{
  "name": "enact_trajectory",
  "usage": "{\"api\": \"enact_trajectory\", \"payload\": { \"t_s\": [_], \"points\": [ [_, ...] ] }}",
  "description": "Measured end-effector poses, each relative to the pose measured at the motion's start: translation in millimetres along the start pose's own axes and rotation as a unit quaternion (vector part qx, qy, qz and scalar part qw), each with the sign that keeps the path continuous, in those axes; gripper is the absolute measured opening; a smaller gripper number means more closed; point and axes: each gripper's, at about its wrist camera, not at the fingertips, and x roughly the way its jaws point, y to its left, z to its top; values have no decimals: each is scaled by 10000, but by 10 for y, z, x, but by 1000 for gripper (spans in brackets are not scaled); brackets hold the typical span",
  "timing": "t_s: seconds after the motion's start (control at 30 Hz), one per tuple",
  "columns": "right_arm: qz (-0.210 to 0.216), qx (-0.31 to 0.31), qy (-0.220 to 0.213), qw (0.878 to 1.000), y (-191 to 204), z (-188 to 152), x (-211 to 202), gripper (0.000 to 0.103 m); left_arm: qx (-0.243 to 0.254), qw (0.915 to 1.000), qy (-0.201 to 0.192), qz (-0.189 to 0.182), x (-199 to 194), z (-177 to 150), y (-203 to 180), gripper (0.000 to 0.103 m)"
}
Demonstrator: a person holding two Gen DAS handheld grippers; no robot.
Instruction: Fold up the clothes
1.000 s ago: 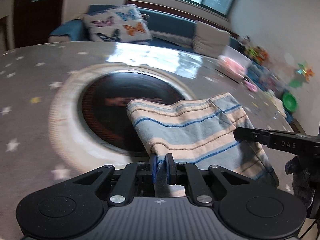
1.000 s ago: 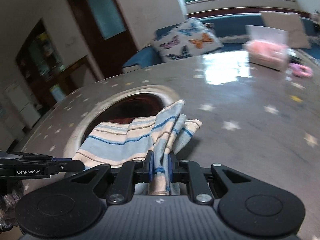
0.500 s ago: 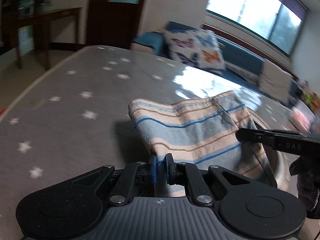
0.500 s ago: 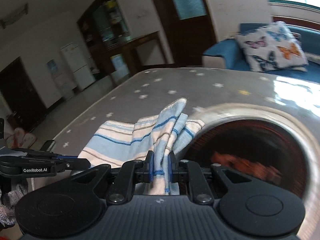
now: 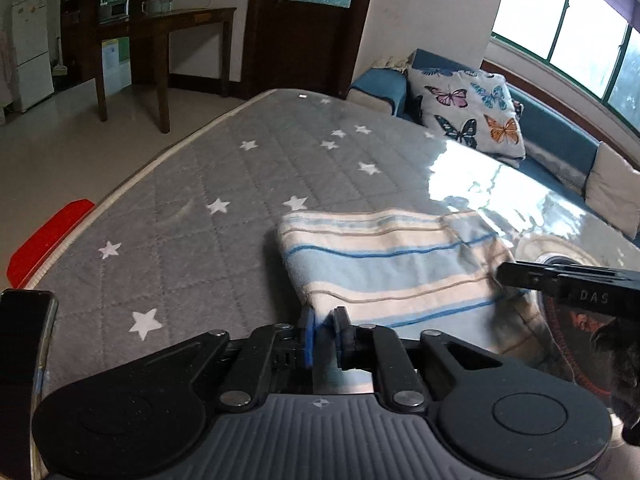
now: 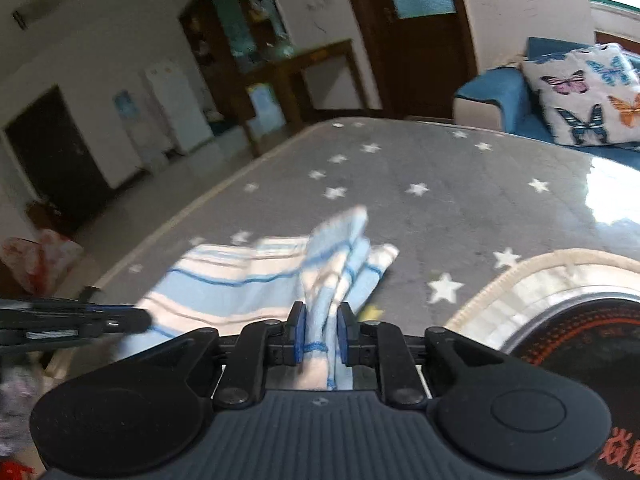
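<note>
Both hand-held grippers have carried the striped towel (image 5: 384,264) sideways off the round inset onto the starred grey desk (image 5: 192,216). Left hand-held gripper (image 5: 323,330) and right hand-held gripper (image 6: 321,330) are opening, cloth between them: likely being released.

A grey quilted cover (image 5: 224,184) printed with white stars spreads over the table, its pale piped edge curving along the floor side. A folded cloth (image 5: 384,264) striped blue and cream lies on it, beside a round cream-ringed opening (image 6: 532,280) with a dark, red-patterned centre. Past the cloth, toward the window, the surface turns glossy and mirrors the daylight. On the near side from the cloth, a dark phone (image 5: 22,360) sits at the cover's edge.
</note>
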Motion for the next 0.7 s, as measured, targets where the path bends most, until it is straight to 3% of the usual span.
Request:
{"api": "enact_trajectory", "payload": {
  "t_s": [0.2,0.4,0.57,0.7],
  "points": [
    [-311,-126,-150,9993,-37,41,-112,18,158,9996,-234,95,-50,78,0,22],
    [-3,-290,-191,9994,65,156,4,18,354,9992,-200,21,160,159,-116,22],
    [-143,-191,122,9996,-30,91,259,16,366,9991,11,192,378,190,-82,22],
    [-94,-125,40,9999,-64,108,191,16,367,9992,-80,126,380,261,-108,22]
  ]
}}
